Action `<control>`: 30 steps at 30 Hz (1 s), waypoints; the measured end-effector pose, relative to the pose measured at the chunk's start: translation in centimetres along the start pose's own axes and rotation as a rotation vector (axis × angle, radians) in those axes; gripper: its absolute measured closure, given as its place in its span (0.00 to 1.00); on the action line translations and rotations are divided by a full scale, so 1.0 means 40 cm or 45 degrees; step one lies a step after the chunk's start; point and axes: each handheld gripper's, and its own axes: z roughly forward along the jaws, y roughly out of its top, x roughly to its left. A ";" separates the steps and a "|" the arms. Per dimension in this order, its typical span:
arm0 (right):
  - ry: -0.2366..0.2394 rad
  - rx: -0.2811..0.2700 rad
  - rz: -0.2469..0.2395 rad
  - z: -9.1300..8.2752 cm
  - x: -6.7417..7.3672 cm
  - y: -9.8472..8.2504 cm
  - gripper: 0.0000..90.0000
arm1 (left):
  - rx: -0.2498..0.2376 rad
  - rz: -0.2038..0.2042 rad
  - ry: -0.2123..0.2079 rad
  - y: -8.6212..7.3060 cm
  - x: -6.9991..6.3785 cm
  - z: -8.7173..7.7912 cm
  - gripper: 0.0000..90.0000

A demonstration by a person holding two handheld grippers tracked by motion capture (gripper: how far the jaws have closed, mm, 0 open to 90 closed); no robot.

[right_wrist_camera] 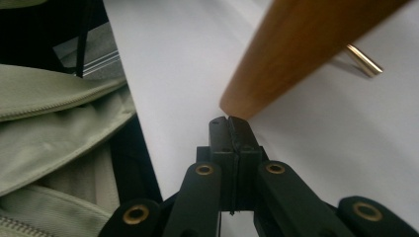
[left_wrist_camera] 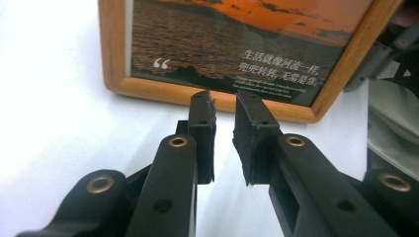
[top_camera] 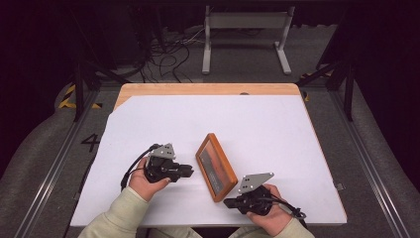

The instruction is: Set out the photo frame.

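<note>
- The left tool (top_camera: 185, 171) is sitting on the white bench (top_camera: 277, 129), its jaws standing a narrow gap apart and gripping nothing, aiming at the long wooden edge just ahead.
- The wooden picture frame (top_camera: 216, 166) is lying on the bench between both tools; it is looking rigid and light, its glazed front probably fragile and slippery, so gripping the wooden rim seems safest.
- The right tool (top_camera: 229, 202) is pointing at the frame's near corner, jaws pressed together, empty.

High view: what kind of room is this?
Probably a lab or recording studio: a white-covered wooden table stands among dark curtains, loose black cables lie on the grey floor, and yellow-black hazard tape marks it.
</note>
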 end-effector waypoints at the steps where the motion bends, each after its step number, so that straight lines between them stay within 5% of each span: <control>1: 0.010 -0.005 0.000 0.002 0.004 0.002 1.00 | -0.004 -0.001 0.004 -0.001 0.002 -0.001 0.86; 14: 0.015 -0.096 0.059 0.039 0.021 0.010 1.00 | 0.002 0.004 0.010 -0.001 0.000 -0.001 0.86; 30: -0.033 -0.074 0.053 0.042 0.012 0.014 1.00 | -0.011 -0.013 0.038 -0.009 0.008 -0.014 0.86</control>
